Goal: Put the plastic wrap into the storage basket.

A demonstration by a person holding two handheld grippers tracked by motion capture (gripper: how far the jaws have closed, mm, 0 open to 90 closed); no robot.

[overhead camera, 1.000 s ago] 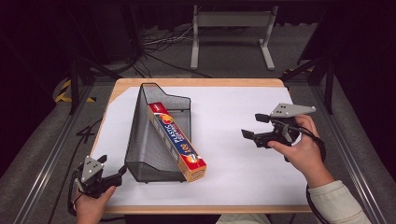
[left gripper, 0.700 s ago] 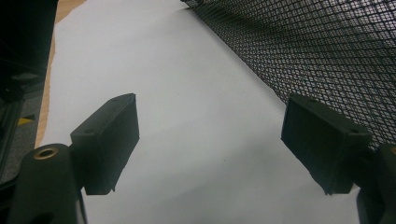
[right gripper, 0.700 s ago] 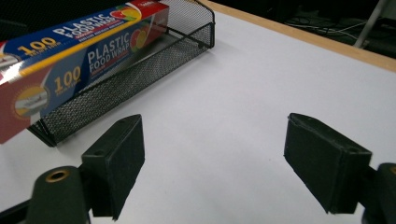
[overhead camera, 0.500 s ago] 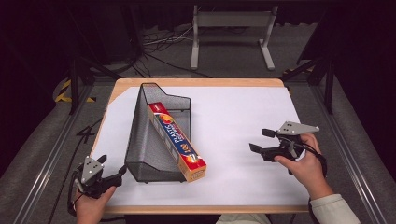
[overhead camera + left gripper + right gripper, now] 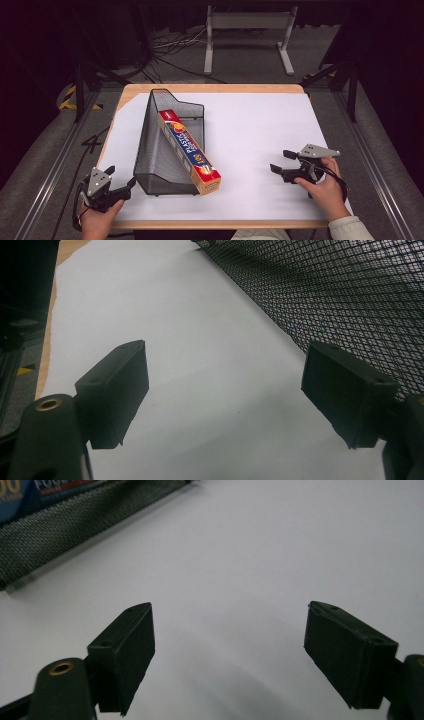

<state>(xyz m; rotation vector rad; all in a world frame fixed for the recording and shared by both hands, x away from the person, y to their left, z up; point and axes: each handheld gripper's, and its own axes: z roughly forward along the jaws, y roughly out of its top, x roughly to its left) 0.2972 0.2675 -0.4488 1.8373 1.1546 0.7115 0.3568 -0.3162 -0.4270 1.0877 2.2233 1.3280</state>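
Observation:
A black mesh basket [image 5: 165, 155] lies on the white table sheet, left of centre. A long plastic-wrap box [image 5: 190, 150], blue and orange, rests slanted in it, its near end sticking out over the basket's front rim. My left gripper [image 5: 125, 187] sits at the table's front left corner, open, its jaws wide apart over bare sheet beside the basket's mesh wall [image 5: 325, 295]. My right gripper [image 5: 281, 162] is low at the front right, open and empty, pointing left toward the basket's mesh wall [image 5: 75, 530].
The white sheet [image 5: 260, 130] covers a wooden table [image 5: 210, 88]. Behind the table stand a metal frame [image 5: 247, 37] and cables on the floor. Rails run along both sides of the table.
My right gripper has drawn back toward the table's front right and lowered, staying open. The left gripper, basket and box have not moved.

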